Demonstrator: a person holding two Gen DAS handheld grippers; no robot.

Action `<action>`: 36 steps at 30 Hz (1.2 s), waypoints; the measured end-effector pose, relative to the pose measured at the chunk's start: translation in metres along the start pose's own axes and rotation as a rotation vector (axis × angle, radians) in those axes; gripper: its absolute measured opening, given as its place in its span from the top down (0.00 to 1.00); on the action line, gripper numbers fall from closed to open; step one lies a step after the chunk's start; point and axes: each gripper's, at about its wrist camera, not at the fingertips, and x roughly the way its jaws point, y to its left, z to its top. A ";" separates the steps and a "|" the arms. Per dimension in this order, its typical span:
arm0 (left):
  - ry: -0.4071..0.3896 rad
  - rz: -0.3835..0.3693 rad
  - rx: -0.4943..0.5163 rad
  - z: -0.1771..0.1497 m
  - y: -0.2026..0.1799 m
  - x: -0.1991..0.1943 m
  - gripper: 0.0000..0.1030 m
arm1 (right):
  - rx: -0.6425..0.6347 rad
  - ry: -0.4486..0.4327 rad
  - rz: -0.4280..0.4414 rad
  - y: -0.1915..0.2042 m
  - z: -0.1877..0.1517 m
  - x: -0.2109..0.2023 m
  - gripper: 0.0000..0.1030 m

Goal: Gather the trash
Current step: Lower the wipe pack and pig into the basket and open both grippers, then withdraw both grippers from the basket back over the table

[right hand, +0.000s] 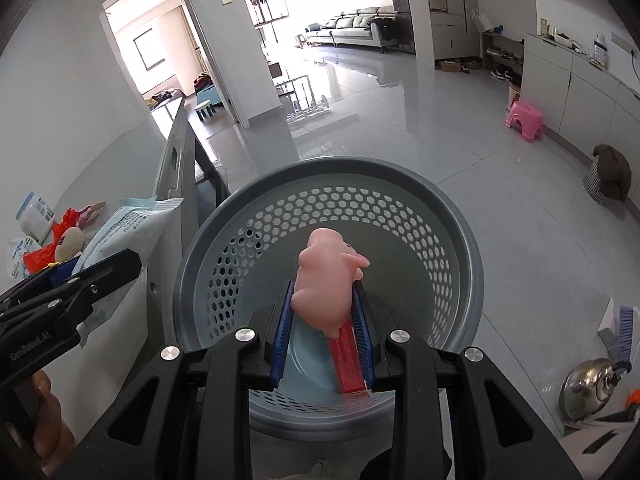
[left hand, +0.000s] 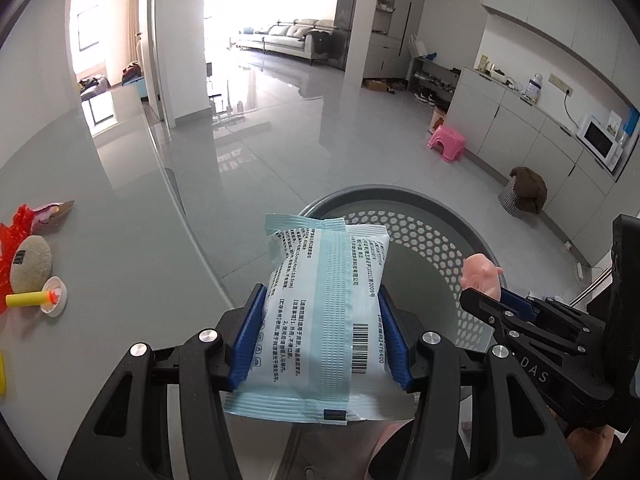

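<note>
Right wrist view: right claw (right hand: 323,307) grips pink toy (right hand: 325,280) over bin (right hand: 460,240); left claw (left hand: 320,334) grips packet (left hand: 320,320) at bin's 9 o'clock rim.
Advise centring packet over bin opening before either release.

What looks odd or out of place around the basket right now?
The right gripper holds a pink pig toy over the perforated grey basket, which looks more like a toy than trash. A red box already lies inside. The left gripper clamps a sealed blue-white packet.
</note>
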 end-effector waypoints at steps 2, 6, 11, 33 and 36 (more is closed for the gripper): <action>0.012 0.002 0.015 0.001 -0.006 0.009 0.49 | 0.003 0.008 0.006 -0.004 -0.001 0.004 0.73; 0.031 0.003 0.034 0.004 -0.015 0.022 0.49 | 0.018 0.017 0.011 -0.011 -0.001 0.010 0.73; 0.058 0.005 0.055 0.006 -0.023 0.035 0.49 | 0.030 0.027 0.027 -0.011 0.001 0.018 0.73; 0.071 0.032 0.063 0.003 -0.021 0.031 0.32 | 0.044 -0.016 0.039 -0.016 -0.001 0.011 0.49; 0.067 0.041 0.066 0.003 -0.022 0.028 0.32 | 0.042 -0.020 0.040 -0.016 -0.002 0.008 0.49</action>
